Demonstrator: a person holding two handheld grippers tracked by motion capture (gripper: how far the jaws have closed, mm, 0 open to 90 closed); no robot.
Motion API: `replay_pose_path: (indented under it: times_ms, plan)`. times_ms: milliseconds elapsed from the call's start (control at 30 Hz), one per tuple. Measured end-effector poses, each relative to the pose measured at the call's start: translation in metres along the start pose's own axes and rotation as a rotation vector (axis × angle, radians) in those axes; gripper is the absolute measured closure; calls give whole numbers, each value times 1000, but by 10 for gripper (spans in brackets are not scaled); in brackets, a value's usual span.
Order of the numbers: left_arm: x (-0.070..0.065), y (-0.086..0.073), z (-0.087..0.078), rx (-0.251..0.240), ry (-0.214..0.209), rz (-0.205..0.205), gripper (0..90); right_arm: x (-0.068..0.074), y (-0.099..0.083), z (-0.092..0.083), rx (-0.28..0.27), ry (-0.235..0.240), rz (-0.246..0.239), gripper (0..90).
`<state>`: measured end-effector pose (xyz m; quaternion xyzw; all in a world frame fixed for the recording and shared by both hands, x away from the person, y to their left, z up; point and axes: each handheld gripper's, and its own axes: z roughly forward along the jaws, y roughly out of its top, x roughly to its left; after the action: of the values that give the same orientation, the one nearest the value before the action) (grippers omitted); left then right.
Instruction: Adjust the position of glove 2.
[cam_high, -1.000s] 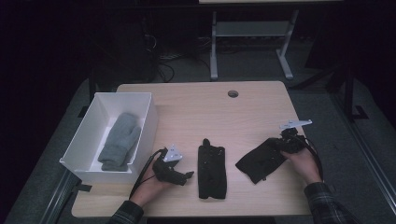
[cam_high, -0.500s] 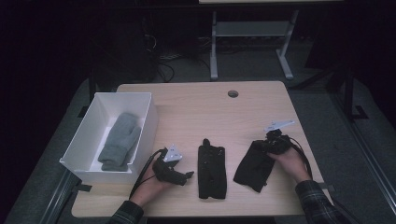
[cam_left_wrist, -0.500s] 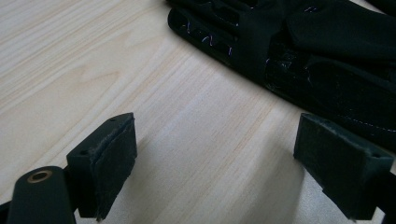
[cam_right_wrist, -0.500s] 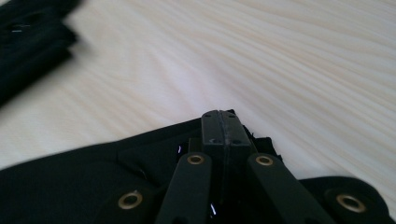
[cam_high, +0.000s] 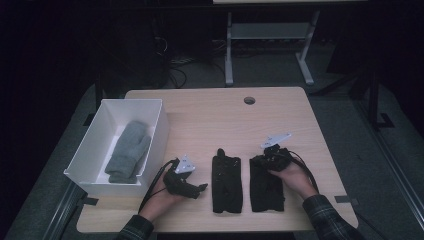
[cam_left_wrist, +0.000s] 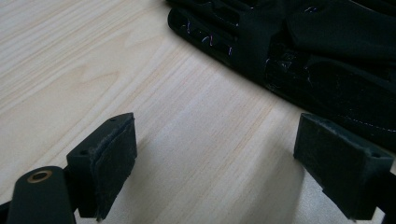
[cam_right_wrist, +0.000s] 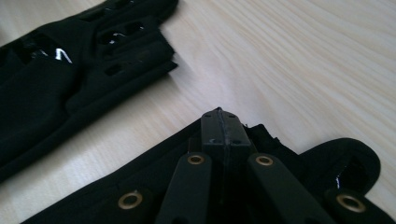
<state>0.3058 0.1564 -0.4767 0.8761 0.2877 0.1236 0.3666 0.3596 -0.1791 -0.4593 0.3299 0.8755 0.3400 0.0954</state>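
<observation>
Right gripper view | fingers (cam_right_wrist: 223, 133) pinch right glove's (cam_right_wrist: 140, 182) edge

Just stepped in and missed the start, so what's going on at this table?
A person is laying out black gloves with a handheld gripper in each hand. The right gripper is shut on the right black glove, which lies flat beside the other black glove on the wooden table. The left gripper rests open on the table next to them, holding nothing. A grey mitten lies in the white box at the left.
</observation>
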Motion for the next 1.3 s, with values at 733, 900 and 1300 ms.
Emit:
replay_pose_path:
  times_ms: [733, 900, 1300]
  plan:
    - [0, 0, 0, -6, 0, -2, 126, 8, -52, -43, 38, 57, -25, 900]
    - [0, 0, 0, -5, 0, -2, 126, 18, -43, -35, 40, 85, -57, 900]
    - [0, 3, 0, 17, 3, -12, 131, 19, -40, -40, 5, 82, -59, 900]
